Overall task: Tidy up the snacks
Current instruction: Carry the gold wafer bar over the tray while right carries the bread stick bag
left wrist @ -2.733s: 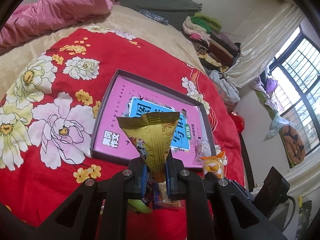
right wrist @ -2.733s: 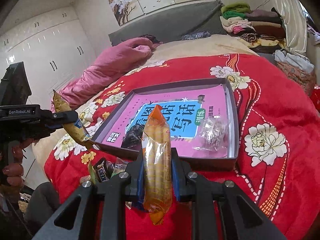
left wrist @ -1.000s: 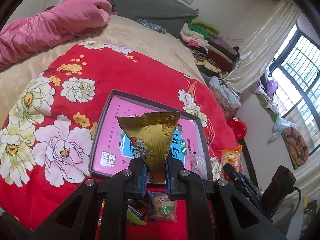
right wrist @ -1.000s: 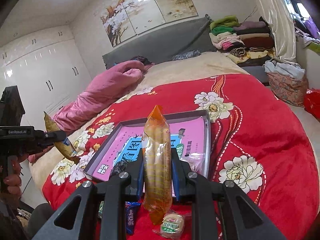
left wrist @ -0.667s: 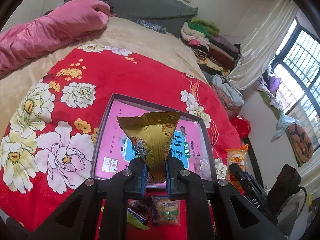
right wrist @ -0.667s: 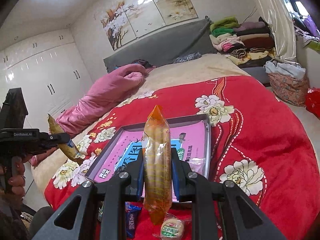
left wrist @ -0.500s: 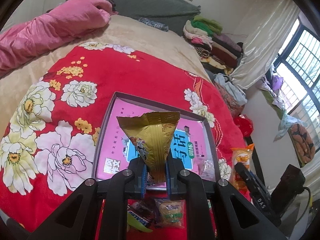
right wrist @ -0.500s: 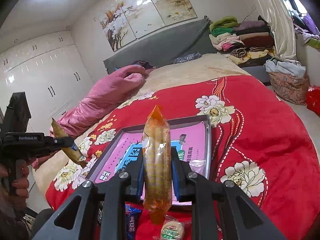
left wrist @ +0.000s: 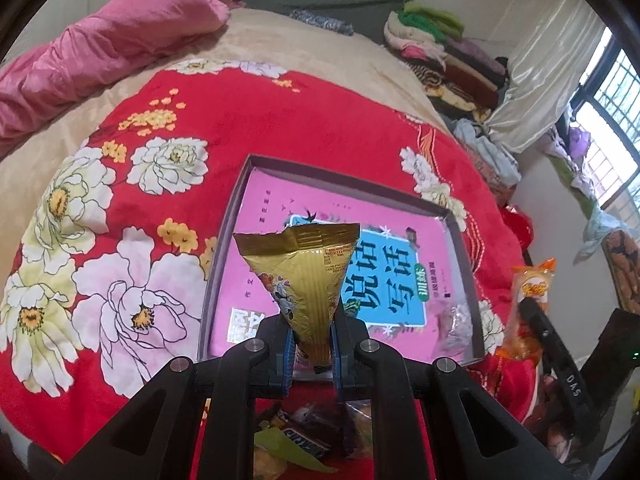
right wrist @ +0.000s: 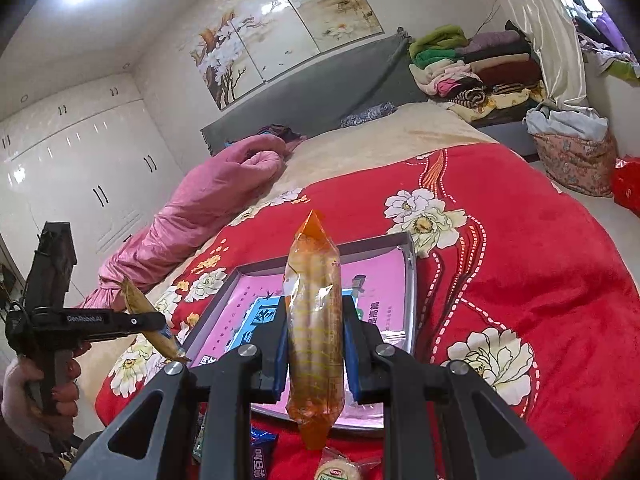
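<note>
Left wrist view: left gripper (left wrist: 313,344) clamped on a gold snack packet (left wrist: 304,276), held above the near edge of the grey tray (left wrist: 224,248) on the red floral blanket (left wrist: 320,120). Loose snacks (left wrist: 304,436) lie on the blanket under the gripper, partly hidden. Right gripper (right wrist: 314,354) pinches an orange-wrapped snack (right wrist: 314,320) upright over the tray's near rim. A clear wrapper (left wrist: 456,326), perhaps candy, sits in the tray's corner.

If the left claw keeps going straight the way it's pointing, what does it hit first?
Most likely the pink book lying in the shallow grey box on the red blanket. The left claw, shut on a gold snack packet, points down into that box. Depth is hard to judge, so the box's near wall might come first.
</note>
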A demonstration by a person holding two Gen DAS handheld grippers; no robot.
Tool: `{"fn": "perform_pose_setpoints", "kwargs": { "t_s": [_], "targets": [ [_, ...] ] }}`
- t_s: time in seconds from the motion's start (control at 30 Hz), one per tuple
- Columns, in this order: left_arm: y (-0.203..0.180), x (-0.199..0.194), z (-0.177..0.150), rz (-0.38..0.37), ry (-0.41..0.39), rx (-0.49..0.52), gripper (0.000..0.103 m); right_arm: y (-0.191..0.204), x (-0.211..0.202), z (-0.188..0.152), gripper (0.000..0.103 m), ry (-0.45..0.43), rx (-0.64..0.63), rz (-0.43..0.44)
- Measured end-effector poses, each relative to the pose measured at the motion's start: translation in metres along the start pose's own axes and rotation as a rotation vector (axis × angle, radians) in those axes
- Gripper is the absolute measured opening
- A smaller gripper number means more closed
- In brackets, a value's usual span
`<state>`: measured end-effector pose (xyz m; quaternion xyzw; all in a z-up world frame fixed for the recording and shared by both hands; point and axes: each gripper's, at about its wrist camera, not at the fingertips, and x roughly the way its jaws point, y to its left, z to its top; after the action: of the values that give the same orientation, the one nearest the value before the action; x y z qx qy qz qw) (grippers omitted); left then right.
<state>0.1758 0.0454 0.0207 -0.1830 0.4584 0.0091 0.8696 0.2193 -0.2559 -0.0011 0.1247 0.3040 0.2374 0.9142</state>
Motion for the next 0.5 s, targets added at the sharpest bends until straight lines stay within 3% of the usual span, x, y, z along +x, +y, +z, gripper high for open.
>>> {"fn": "perform_pose_setpoints", "kwargs": {
  "t_s": [0.5],
  "targets": [
    [0.000,0.030,-0.003,0.047,0.077,0.015,0.014,0.005,0.012,-0.002,0.024,0.020,-0.015,0.018]
  ]
}}
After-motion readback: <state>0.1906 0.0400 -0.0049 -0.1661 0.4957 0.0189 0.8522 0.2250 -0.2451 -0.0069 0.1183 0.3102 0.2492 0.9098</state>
